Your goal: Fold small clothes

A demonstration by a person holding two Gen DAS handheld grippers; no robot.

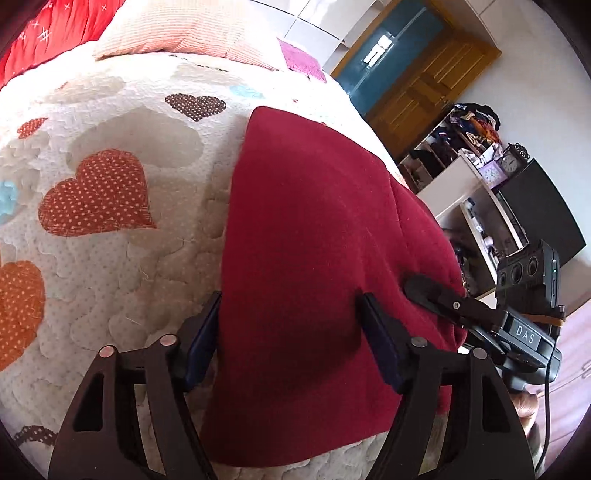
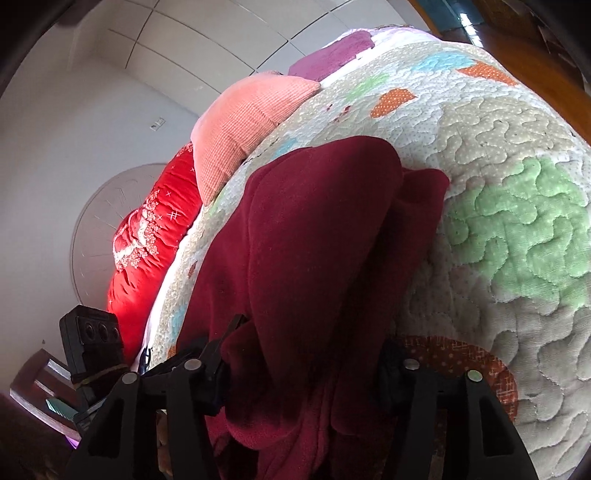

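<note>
A dark red garment (image 1: 314, 221) lies lengthwise on a heart-patterned quilt (image 1: 110, 258), near the bed's right edge. My left gripper (image 1: 291, 332) is open, its fingers spread wide over the near end of the garment, and the cloth lies flat between them. In the right wrist view the garment (image 2: 314, 221) is bunched in thick folds that fill the gap of my right gripper (image 2: 303, 369), which is shut on it. One finger (image 1: 428, 293) of the right gripper rests on the garment's right edge in the left wrist view.
A peach pillow (image 1: 177, 29) and a red duvet (image 1: 55, 26) lie at the head of the bed. Beyond the bed's right edge stand white shelves (image 1: 461, 184) full of small items and a wooden door (image 1: 424, 74). Bare quilt (image 2: 498, 221) spreads right of the garment.
</note>
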